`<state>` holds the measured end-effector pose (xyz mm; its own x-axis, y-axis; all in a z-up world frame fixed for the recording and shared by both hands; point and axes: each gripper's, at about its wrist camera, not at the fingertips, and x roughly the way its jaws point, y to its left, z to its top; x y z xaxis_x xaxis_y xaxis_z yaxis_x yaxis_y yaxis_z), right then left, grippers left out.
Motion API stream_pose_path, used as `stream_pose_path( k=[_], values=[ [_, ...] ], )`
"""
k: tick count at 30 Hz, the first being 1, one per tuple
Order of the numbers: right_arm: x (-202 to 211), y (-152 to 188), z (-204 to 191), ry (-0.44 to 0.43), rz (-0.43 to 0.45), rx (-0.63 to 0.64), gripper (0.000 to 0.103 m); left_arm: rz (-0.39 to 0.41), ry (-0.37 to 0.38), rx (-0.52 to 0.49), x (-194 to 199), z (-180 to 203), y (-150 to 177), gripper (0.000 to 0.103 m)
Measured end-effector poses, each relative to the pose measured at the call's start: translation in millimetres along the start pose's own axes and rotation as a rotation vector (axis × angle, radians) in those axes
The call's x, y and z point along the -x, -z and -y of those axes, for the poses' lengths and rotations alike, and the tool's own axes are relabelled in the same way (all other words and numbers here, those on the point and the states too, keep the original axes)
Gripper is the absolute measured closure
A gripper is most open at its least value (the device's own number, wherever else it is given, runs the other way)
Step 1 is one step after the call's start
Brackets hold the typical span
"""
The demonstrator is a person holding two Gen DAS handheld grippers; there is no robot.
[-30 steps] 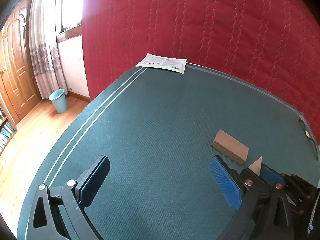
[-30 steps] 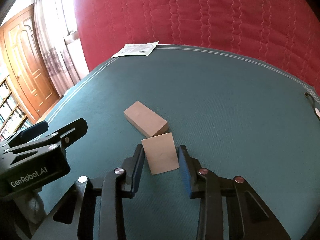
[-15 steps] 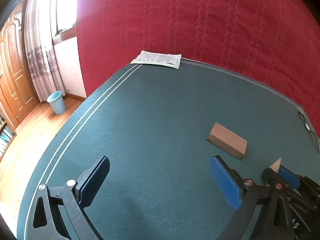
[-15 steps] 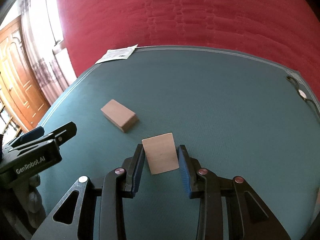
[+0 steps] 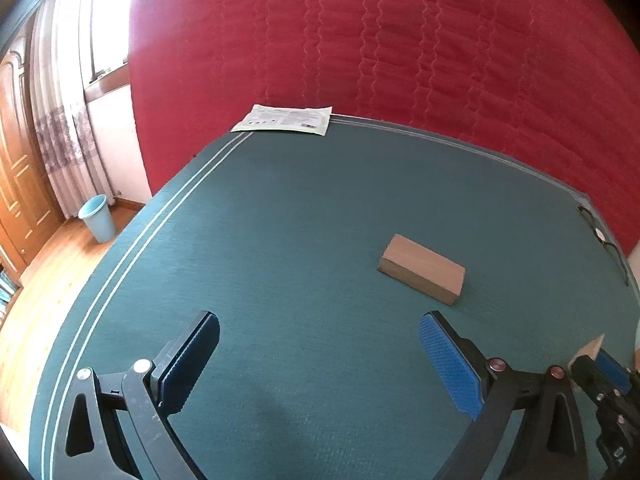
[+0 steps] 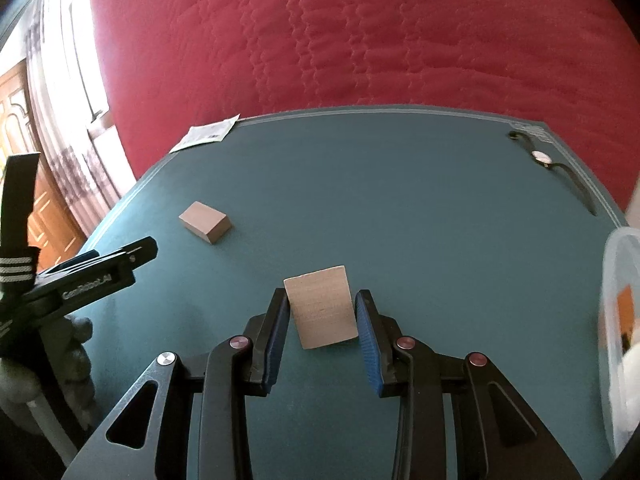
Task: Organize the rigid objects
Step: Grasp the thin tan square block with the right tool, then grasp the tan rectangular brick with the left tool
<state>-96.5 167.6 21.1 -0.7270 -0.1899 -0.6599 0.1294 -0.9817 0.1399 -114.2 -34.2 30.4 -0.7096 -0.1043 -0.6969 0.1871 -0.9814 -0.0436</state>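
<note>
Green felt table (image 5: 304, 240). Left gripper (image 5: 320, 356): jaws wide apart, nothing between them, held over the cloth. Wooden block (image 5: 422, 269) lies flat ahead of it, toward its right finger. Right gripper (image 6: 322, 320): blue pads clamped on a second wooden block (image 6: 322, 312), tilted, held above the felt. Clear plastic container (image 6: 620, 320) at far right edge; contents blurred.

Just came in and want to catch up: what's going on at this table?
A person is sorting wooden blocks with two handheld grippers. The right gripper is shut on a pale wooden block, held above the green table, with a clear plastic bin at the right edge. The left gripper is open and holds nothing; a second block lies ahead of it.
</note>
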Motion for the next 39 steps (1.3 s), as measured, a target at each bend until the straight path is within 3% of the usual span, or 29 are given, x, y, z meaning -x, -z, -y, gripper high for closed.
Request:
stream_pose_path(
  k=[8, 18, 22, 27, 32, 39],
  values=[
    [1, 2, 7, -0.024, 0.001, -0.030, 0.068, -0.025, 0.034, -0.014, -9, 13, -9, 0.001],
    [-2, 4, 13, -0.043, -0.006, -0.061, 0.068, -0.032, -0.003, -0.163, -27, 54, -21, 0.001],
    [-3, 4, 14, -0.045, -0.009, -0.065, 0.068, -0.058, -0.006, -0.173, -37, 58, -23, 0.002],
    [-3, 4, 14, -0.047, -0.013, -0.065, 0.068, -0.097, 0.057, -0.163, -46, 56, -23, 0.015],
    [-3, 4, 13, -0.044, -0.016, -0.065, 0.068, -0.092, 0.120, -0.191, -48, 60, -23, 0.038],
    [-4, 5, 14, -0.040, -0.018, -0.065, 0.068, -0.074, 0.182, -0.184, -44, 58, -23, 0.038]
  ],
)
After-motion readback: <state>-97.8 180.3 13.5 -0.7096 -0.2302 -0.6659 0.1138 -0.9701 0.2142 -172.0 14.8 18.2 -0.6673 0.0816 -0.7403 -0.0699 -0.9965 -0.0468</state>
